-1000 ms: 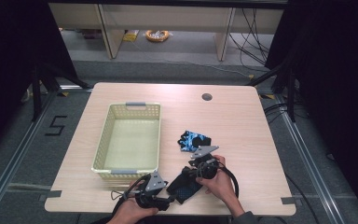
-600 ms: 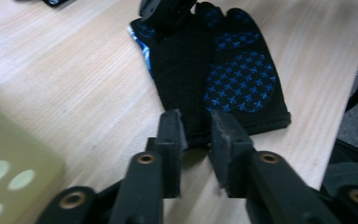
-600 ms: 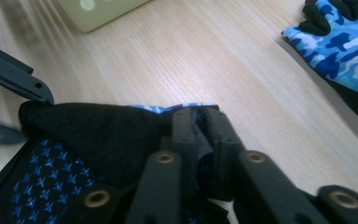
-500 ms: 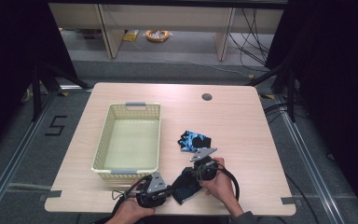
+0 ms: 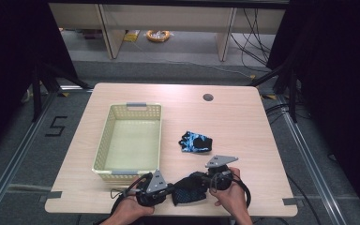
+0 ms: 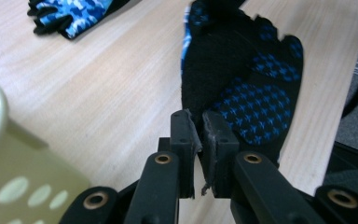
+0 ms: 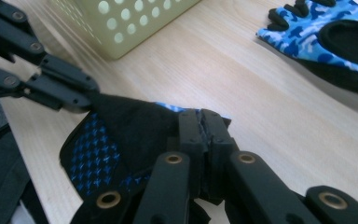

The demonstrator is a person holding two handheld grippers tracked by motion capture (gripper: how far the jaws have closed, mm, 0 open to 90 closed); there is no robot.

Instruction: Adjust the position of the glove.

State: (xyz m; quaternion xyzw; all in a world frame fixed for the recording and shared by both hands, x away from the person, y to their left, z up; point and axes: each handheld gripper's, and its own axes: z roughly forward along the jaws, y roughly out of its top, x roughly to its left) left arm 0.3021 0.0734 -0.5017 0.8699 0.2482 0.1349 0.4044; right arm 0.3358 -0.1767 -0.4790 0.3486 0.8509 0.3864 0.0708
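Gripping one black-and-blue glove (image 5: 190, 188) at the near edge of the tabletop (image 5: 243, 126), between both grippers. Left gripper (image 6: 200, 135), jaws just closed, clamping the glove's edge, with fabric pinched between the pads (image 6: 190, 133). Right gripper (image 7: 205, 128), jaws likewise just closed, clamping the opposite edge of the same glove. Holding the glove stretched between the two grippers, palm side with its blue patterned patch showing in both gripper views. Lying farther out on the tabletop, well apart from the held glove: a second glove (image 5: 195, 141) in blue camouflage. Standing to the left of both gloves: a pale yellow perforated basket (image 5: 107, 140), near the left gripper but not touching it.
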